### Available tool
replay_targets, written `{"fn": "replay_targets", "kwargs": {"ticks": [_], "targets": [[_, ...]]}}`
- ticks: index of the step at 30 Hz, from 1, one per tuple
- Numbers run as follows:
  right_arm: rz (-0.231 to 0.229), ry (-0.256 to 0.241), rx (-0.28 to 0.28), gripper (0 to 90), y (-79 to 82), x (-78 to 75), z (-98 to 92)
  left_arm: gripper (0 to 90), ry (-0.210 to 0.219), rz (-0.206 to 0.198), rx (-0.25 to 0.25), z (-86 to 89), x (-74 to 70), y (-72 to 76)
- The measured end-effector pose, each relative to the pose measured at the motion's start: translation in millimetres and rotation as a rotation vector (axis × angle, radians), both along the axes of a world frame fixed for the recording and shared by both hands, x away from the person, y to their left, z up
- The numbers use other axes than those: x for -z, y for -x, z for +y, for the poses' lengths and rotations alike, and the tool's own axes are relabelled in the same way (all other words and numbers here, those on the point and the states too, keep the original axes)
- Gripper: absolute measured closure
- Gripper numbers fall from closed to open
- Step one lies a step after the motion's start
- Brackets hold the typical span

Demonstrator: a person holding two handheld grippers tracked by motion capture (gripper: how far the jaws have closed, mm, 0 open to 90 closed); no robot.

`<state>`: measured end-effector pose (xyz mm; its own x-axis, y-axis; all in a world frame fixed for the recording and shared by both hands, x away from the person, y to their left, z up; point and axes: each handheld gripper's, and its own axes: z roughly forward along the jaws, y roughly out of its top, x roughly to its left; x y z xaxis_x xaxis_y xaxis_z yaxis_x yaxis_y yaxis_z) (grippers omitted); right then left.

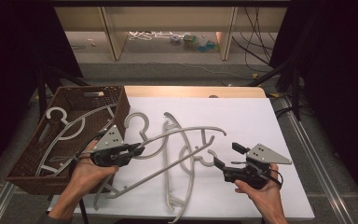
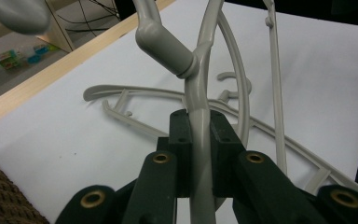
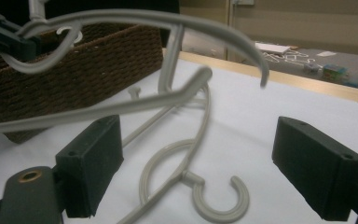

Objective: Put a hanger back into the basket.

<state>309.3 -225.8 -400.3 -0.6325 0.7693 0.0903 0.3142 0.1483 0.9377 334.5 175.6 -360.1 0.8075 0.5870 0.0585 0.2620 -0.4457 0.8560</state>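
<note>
Hanger [image 1: 177,140], grey plastic, is clamped at its neck just below the hook between the two black jaws of the left gripper [image 1: 137,149]; the left gripper view shows the stem squeezed between the pads [image 2: 182,149]. From that grip the hanger reaches toward three o'clock, its curved shoulder raised off the white table [image 1: 261,121]. At nine o'clock of the left gripper stands a brown wicker basket [image 1: 116,100] holding another hanger [image 1: 65,128]. Toward four o'clock two more hangers [image 1: 186,158] lie flat and crossed on the table. Farther toward three o'clock the right gripper [image 1: 218,163] hovers with its jaws spread wide apart, gripping nothing, a hook [image 3: 221,198] of a lying hanger just ahead.
</note>
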Motion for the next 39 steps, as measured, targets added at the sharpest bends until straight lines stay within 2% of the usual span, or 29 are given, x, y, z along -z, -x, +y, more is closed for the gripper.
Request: {"fn": "replay_targets", "kwargs": {"ticks": [3, 5, 9, 12, 13, 14, 15, 16, 17, 18, 19, 22, 24, 25, 26, 27, 29, 30, 32, 34, 35, 36, 37, 39], "targets": [[0.0, -0.002, -0.003, 17.0, 1.1, 4.7, 0.6, 81.8, 0.007, 0.009, 0.007, -0.1, -4.6, 2.4], [0.004, -0.012, -0.007, 16.9, 1.0, 7.9, 2.1, 81.8, -0.005, 0.01, 0.014, 0.0, -10.3, 3.2], [0.009, -0.013, -0.001, 16.9, 2.4, 9.7, 3.0, 81.8, -0.022, -0.007, 0.027, 3.4, -27.7, 2.4], [0.011, -0.005, 0.0, 16.9, 4.1, 10.2, 0.7, 81.8, -0.01, -0.002, 0.022, 8.2, -39.9, -0.3], [0.011, -0.001, 0.002, 16.9, 4.2, 11.1, -0.2, 81.8, -0.028, -0.002, 0.029, 11.1, -44.3, -2.1], [0.018, -0.001, 0.011, 16.8, 4.8, 11.7, -0.7, 81.8, -0.009, -0.001, 0.017, 11.7, -46.7, -3.3], [0.01, -0.02, 0.004, 16.8, 4.2, 13.3, -0.6, 81.8, -0.023, -0.004, 0.011, 14.1, -50.7, -4.9], [0.015, -0.02, 0.007, 16.8, 4.9, 13.7, -1.0, 81.8, -0.028, -0.006, 0.001, 16.4, -54.0, -6.8], [0.024, 0.004, 0.013, 16.8, 6.2, 12.7, -2.6, 81.8, -0.034, -0.012, -0.005, 19.0, -57.2, -8.9], [0.032, -0.002, 0.008, 16.8, 6.5, 12.9, -2.3, 81.8, -0.045, -0.013, -0.009, 22.2, -60.5, -11.0], [0.028, -0.009, 0.006, 16.8, 6.6, 13.6, -1.8, 81.8, -0.029, -0.013, -0.016, 24.1, -62.9, -13.2], [0.027, -0.019, 0.001, 16.9, 7.3, 14.7, -1.1, 81.8, -0.031, -0.022, -0.05, 31.7, -69.3, -18.1], [0.029, -0.007, 0.008, 16.8, 7.1, 15.6, -1.6, 81.9, -0.036, -0.023, -0.064, 37.5, -73.0, -21.6], [0.029, -0.008, 0.005, 16.9, 7.0, 16.0, -1.8, 81.9, -0.052, -0.028, -0.065, 41.9, -75.1, -24.1], [0.031, -0.01, 0.004, 16.8, 6.8, 16.4, -1.8, 81.9, -0.039, -0.025, -0.08, 45.0, -76.0, -26.5], [0.044, 0.01, 0.009, 16.8, 7.9, 15.2, -3.1, 81.8, -0.034, -0.022, -0.096, 48.9, -76.6, -29.1], [0.036, 0.004, 0.003, 16.9, 6.9, 16.9, -2.5, 81.9, -0.043, -0.014, -0.122, 57.9, -77.6, -34.6], [0.029, -0.01, 0.001, 16.8, 6.5, 17.8, -1.7, 81.8, -0.032, -0.02, -0.143, 61.3, -77.2, -37.4], [0.036, 0.006, 0.008, 16.8, 7.0, 17.2, -2.6, 81.8, -0.033, -0.018, -0.166, 70.3, -76.5, -42.6], [0.038, 0.007, 0.009, 16.9, 7.0, 17.5, -2.9, 81.9, -0.041, 0.002, -0.191, 79.6, -75.7, -46.3], [0.033, -0.009, 0.003, 16.9, 6.3, 18.4, -2.2, 81.9, -0.041, 0.006, -0.205, 83.8, -75.1, -48.3], [0.039, 0.007, 0.007, 16.9, 6.8, 17.5, -3.1, 81.9, -0.018, -0.011, -0.21, 87.2, -73.5, -51.6], [0.039, 0.007, 0.007, 16.9, 6.8, 17.6, -3.2, 81.8, -0.035, 0.011, -0.232, 92.2, -74.1, -52.1], [0.036, -0.012, 0.004, 16.9, 6.3, 19.0, -2.2, 81.9, -0.033, 0.014, -0.254, 100.9, -73.9, -55.5]]}}
